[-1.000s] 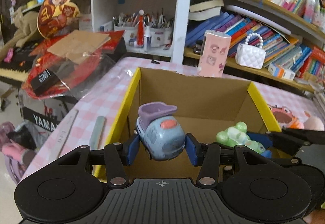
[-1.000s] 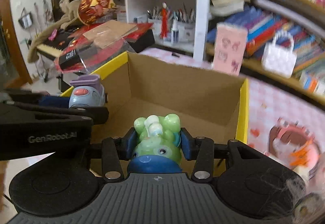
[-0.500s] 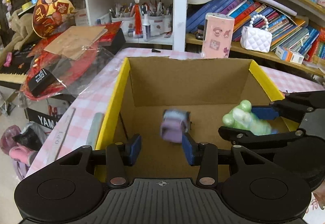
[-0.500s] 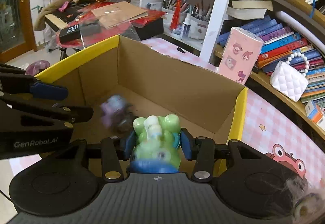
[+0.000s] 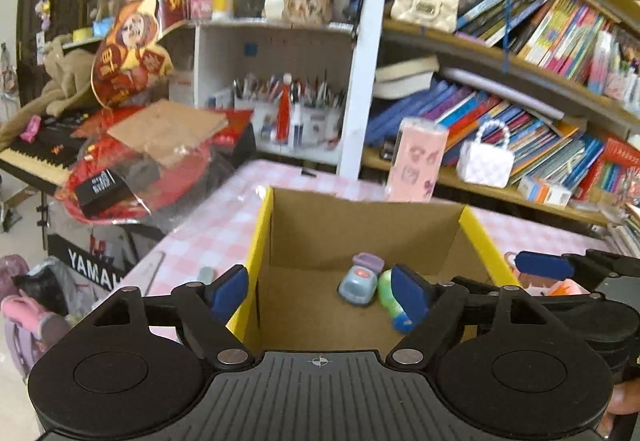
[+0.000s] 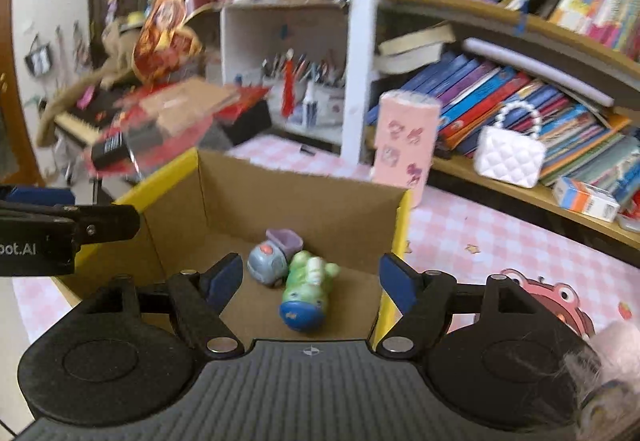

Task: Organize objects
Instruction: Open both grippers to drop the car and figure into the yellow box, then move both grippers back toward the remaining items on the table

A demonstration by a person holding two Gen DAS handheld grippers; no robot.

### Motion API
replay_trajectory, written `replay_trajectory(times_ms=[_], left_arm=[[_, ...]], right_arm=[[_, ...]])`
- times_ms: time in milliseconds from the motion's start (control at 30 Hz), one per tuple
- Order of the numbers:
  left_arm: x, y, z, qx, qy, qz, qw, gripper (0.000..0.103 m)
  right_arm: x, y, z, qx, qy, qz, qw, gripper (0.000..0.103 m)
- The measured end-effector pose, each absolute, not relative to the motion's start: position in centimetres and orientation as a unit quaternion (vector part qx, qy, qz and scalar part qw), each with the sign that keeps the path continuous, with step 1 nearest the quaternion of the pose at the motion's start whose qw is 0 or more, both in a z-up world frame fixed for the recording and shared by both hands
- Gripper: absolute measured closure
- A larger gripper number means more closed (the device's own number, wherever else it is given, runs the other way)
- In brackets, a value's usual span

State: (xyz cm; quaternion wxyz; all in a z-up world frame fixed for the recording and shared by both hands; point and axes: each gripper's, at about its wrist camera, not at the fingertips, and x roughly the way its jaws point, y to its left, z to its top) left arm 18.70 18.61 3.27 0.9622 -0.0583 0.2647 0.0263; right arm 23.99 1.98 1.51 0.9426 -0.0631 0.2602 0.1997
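Room: cluttered bookshelves behind a pink-checked surface (image 5: 224,229) carrying a yellow-edged cardboard box (image 5: 262,241).
Toys: blue-and-purple toy car (image 6: 270,259) and green frog toy (image 6: 308,287) lie touching on the box floor.
Left gripper (image 5: 320,293): fingers opening, nothing between them; toys below and to its right.
Right gripper (image 6: 310,277): fingers opening, empty; frog directly below, its long axis running away from the fingers.
Nearer hand: right, judged.

Home study – bookshelves (image 5: 520,113), keyboard (image 5: 36,157) (cluttered)
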Motion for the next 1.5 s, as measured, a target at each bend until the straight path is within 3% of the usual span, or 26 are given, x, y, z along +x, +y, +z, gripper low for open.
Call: replay_trajectory(times_ms=[233, 900, 1433, 1500], left_arm=[[14.8, 18.4, 3.7, -0.02, 0.258, 0.023, 0.966, 0.018], [5.1, 17.7, 0.2, -0.024, 0.316, -0.012, 0.948, 0.017], [4.0, 11.2, -1.2, 0.041, 0.332, -0.11, 0.936, 0.015], [4.2, 10.2, -1.3, 0.047, 0.331, -0.124, 0.934, 0.011]], right_arm=[[19.2, 1.2, 2.7, -0.024, 0.247, 0.157, 0.956, 0.028], [5.7, 1.4, -0.8, -0.036, 0.314, 0.098, 0.944, 0.027], [0.6, -4.6, -2.3, 0.015, 0.338, -0.043, 0.94, 0.024], [0.4, -5.7, -2.4, 0.026, 0.341, -0.061, 0.938, 0.024]])
